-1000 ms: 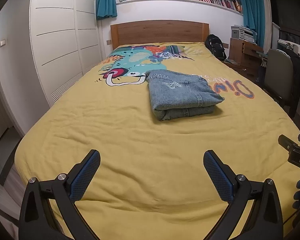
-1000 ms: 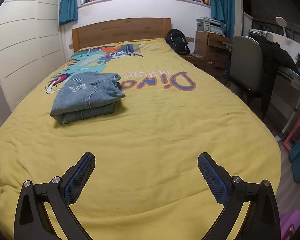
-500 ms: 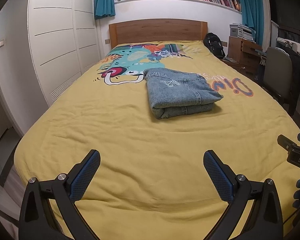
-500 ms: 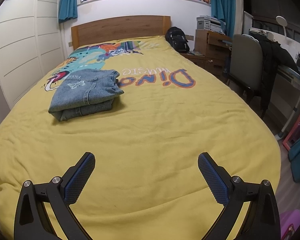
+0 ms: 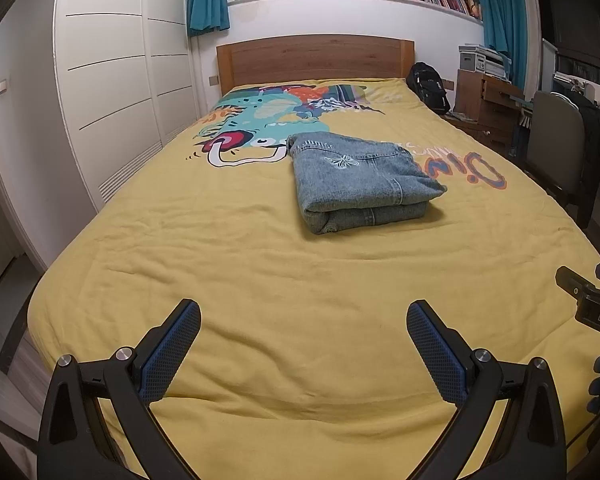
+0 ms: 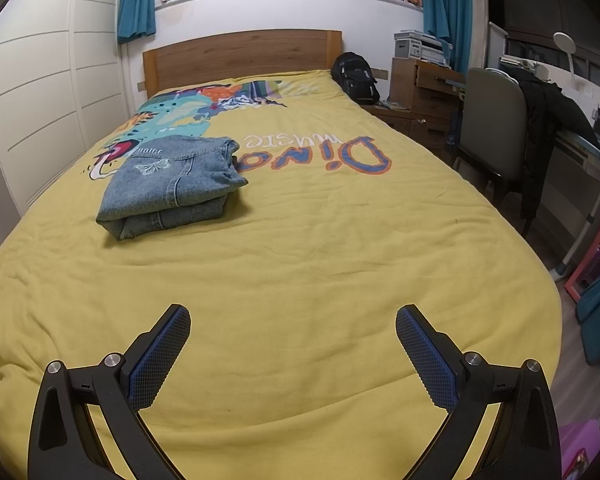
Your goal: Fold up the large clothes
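A blue denim garment lies folded into a compact rectangle on the yellow bedspread, near the middle of the bed. It also shows in the right wrist view, at the left. My left gripper is open and empty, held over the foot of the bed, well short of the denim. My right gripper is open and empty too, over the foot of the bed, to the right of the denim. Part of the right gripper shows at the right edge of the left wrist view.
A wooden headboard stands at the far end. White wardrobe doors run along the left. A black backpack, wooden drawers, a grey chair and a desk stand at the right.
Both grippers have drifted slightly; the folded denim sits a little lower and closer in both views. Both stay open and empty. The denim has not moved on the bed.
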Available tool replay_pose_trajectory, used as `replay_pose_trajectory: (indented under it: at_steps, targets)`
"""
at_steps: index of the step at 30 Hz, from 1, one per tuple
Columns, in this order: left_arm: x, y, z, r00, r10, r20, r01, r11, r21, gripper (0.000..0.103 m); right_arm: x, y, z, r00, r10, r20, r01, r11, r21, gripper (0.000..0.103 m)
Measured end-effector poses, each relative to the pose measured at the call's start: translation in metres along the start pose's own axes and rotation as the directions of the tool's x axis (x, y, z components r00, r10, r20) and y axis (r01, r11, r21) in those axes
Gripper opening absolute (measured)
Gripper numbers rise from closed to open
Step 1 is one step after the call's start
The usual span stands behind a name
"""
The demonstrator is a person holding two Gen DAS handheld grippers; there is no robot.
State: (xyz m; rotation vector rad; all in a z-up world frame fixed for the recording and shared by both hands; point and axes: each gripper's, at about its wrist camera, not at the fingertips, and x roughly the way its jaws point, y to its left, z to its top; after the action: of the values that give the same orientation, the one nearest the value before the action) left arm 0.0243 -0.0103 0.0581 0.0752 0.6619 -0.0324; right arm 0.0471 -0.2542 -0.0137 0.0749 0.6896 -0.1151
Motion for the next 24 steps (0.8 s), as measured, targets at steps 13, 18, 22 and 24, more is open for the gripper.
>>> replay_pose_trajectory:
  at_steps: [13,18,22,24]
  targets:
    - [0.0019,0.0021,-0.0005,1.0,-0.005,-0.008,0.005,1.0,0.002,0.102,0.0025,-0.0019,-0.0015,1.0,-0.001,-0.007,0.001,1.0,-0.002,0.103]
    - [0.0019,0.0026,-0.0005,1.0,-0.004,-0.009,0.004,1.0,0.001,0.102,0.0026,-0.0021,-0.0017,1.0,-0.001,-0.007,0.001,1.0,-0.002,0.103]
    - [0.0038,0.0039,-0.0025,1.0,-0.004,-0.014,0.004,1.0,0.0,0.102,0.0027,-0.0024,-0.0017,1.0,-0.001,-0.008,0.001,1.0,-0.003,0.103]
    - [0.0041,0.0042,-0.0031,1.0,-0.004,-0.015,0.004,1.0,0.0,0.102,0.003,-0.0029,-0.0024,1.0,-0.001,-0.009,0.001,1.0,-0.002,0.103]
